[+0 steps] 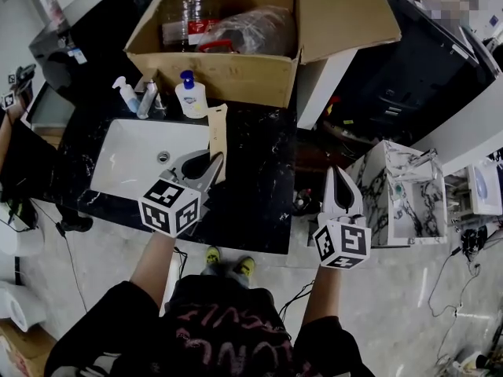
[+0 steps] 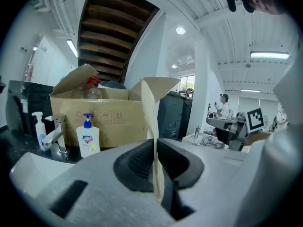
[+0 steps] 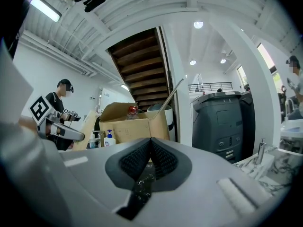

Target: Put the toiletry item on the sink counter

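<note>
My left gripper [image 1: 213, 163] [image 2: 156, 151] is shut on a thin, flat tan piece [image 1: 218, 133] [image 2: 150, 109], which stands on edge between the jaws. It is held over the black marble counter [image 1: 263, 183], just right of the white sink basin [image 1: 130, 163]. My right gripper [image 1: 339, 181] [image 3: 148, 150] is shut with nothing in it, and hangs off the counter's right edge. A white pump bottle with a blue top [image 1: 191, 97] [image 2: 88, 137] stands behind the basin, next to the faucet [image 1: 148, 98] [image 2: 55, 135] and a small spray bottle [image 1: 126, 93] [image 2: 38, 128].
A large open cardboard box [image 1: 228, 67] [image 2: 113, 115] with bottles and a plastic bag fills the back of the counter. A white marble-patterned cabinet [image 1: 402, 188] stands at the right. Cables lie on the floor. Dark bins stand beyond the counter.
</note>
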